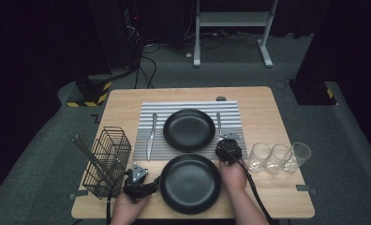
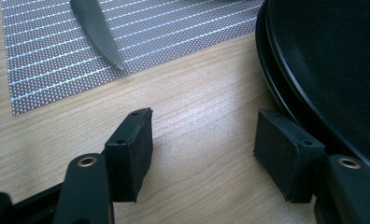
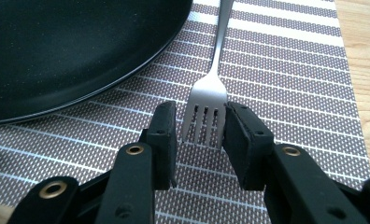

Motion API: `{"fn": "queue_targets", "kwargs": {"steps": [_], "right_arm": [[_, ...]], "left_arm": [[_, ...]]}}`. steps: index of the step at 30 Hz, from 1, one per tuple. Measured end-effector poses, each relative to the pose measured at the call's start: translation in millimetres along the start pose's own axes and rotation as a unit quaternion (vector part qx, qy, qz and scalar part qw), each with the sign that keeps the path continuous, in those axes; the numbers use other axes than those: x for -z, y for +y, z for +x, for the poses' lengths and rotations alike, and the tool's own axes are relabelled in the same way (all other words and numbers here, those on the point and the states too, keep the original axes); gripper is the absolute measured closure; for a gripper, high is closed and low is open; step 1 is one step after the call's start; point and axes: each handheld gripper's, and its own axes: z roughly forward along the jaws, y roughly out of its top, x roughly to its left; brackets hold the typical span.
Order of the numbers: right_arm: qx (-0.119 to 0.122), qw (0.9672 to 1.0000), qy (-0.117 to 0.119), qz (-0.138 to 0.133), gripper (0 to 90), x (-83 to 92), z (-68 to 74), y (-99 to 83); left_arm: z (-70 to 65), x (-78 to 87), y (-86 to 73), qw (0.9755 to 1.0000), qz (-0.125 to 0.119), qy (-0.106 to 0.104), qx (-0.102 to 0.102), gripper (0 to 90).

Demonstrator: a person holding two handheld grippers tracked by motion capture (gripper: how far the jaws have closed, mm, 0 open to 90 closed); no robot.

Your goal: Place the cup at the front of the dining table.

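At the table's [image 1: 268, 101] near-left corner the left gripper [image 2: 202, 154] rests with jaws apart on bare wood beside the near plate [image 1: 190, 183]. The right gripper [image 3: 199, 135], jaws straddling but not clearly pinching, is at the fork [image 3: 206, 100] tines on the placemat's [image 3: 286, 70] right edge.

Lab: cables [image 1: 144, 56], bare desk frame [image 1: 233, 28]
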Motion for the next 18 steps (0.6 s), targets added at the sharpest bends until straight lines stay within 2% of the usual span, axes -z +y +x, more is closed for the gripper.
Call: {"fn": "queue_targets", "kwargs": {"steps": [8,11,18], "right_arm": [[-0.005,1.0000,-0.001,0.001,58.5,-5.8,-1.8,0.7],[-0.010,0.9999,0.002,-0.006,58.7,-5.1,-3.3,3.7],[-0.004,1.0000,0.001,-0.009,60.4,-8.1,-3.6,9.7]], "left_arm": [[0.2,0.1,0.0,1.0000,0.000,0.000,-0.001,37.4],[0.2,0.1,0.0,1.0000,0.000,0.000,-0.001,37.4],[0.3,0.1,0.0,1.0000,0.000,0.000,-0.001,37.4]]}}
